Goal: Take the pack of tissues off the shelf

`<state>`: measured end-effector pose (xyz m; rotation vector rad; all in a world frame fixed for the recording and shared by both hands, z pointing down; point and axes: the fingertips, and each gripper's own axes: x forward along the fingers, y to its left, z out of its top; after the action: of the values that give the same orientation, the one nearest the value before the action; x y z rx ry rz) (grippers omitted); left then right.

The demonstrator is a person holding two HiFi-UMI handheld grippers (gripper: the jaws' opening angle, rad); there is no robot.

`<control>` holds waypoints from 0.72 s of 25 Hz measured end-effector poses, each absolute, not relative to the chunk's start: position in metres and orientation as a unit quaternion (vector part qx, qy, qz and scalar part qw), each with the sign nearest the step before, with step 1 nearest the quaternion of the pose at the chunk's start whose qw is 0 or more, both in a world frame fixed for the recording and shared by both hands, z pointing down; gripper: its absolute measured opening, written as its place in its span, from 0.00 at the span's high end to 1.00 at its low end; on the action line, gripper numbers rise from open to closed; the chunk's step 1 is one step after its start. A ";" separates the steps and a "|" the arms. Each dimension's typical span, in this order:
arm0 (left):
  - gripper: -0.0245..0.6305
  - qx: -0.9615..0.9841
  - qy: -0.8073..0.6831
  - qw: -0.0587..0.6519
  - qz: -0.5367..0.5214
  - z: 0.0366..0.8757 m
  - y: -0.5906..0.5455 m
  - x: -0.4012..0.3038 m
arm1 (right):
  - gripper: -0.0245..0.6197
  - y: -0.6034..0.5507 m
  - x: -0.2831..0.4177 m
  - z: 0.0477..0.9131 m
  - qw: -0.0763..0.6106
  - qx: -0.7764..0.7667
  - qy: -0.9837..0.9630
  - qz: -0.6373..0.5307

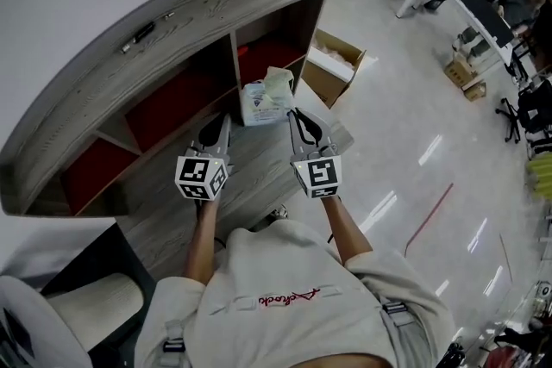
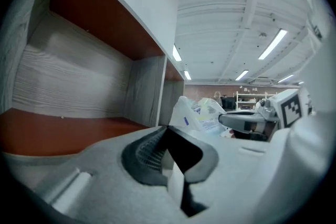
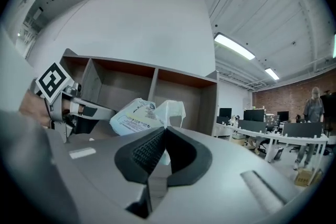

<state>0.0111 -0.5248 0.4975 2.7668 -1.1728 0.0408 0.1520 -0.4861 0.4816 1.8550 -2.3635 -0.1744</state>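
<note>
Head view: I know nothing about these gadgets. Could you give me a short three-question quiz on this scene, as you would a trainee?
1. Which tool holds the pack of tissues? A) the left B) the right C) neither
2. True or false: the cardboard box stands on top of the shelf.
3. Fill in: the insides of the shelf's compartments are lined in ___.

Key:
1. B. The right tool is shut on the pack's plastic wrap. The left tool is shut and empty.
2. False. It sits on the floor beside the shelf.
3. Red.
</note>
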 end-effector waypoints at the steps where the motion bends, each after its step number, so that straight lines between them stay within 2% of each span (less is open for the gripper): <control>1: 0.96 0.921 -0.384 0.068 0.015 0.498 -0.524 0.016 | 0.94 -0.485 0.158 0.482 0.067 0.621 -0.779 -0.056; 18: 0.96 0.932 -0.355 0.069 0.025 0.504 -0.523 0.040 | 0.94 -0.479 0.187 0.487 0.072 0.651 -0.754 -0.047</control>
<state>0.0402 -0.5229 0.5035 2.8051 -1.0687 0.0750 0.1867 -0.4792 0.4869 1.9577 -2.2665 -0.1401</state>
